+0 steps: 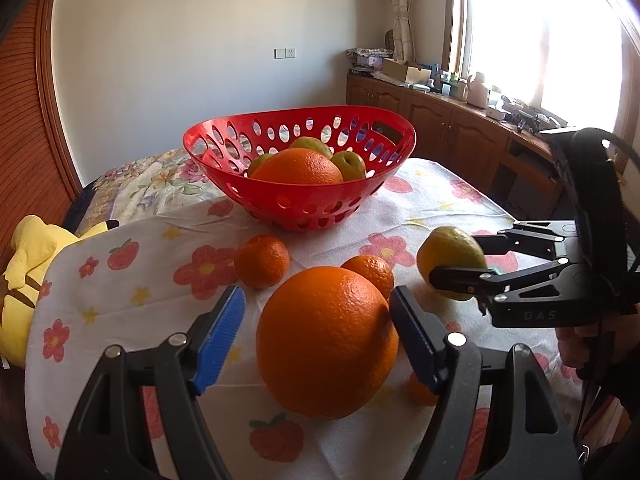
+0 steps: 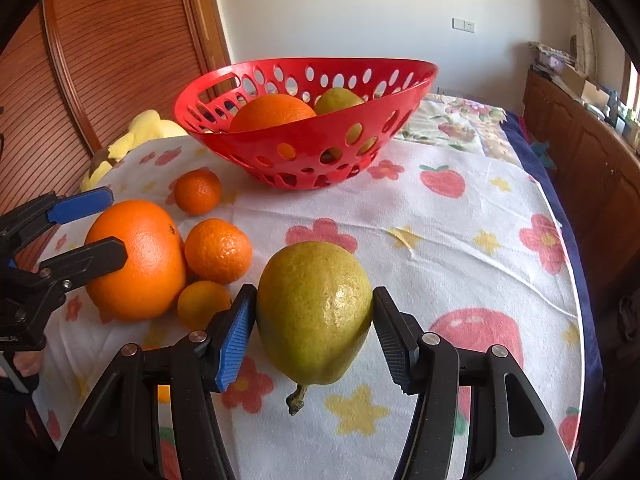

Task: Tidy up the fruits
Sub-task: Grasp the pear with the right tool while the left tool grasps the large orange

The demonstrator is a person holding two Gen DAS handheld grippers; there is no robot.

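A red perforated basket (image 1: 224, 152) (image 2: 400, 80) at the table's far side holds a big orange (image 1: 298, 168) and green pears (image 1: 352, 164). My left gripper (image 1: 318, 312) is open around a big orange (image 1: 324, 344) (image 2: 136, 260) resting on the cloth; its left pad stands apart from it. My right gripper (image 2: 314, 320) (image 1: 448, 264) is shut on a yellow-green pear (image 2: 314, 308) (image 1: 448, 252), stem toward the camera. Two tangerines (image 1: 262, 260) (image 1: 372, 268) and a small one (image 1: 420, 392) lie around the big orange.
The table wears a white flowered cloth (image 2: 460, 240). A yellow plush toy (image 1: 28, 264) lies at the left edge. A wooden sliding door (image 2: 100, 60) is on the left. A cluttered wooden sideboard (image 1: 460, 120) stands under the window.
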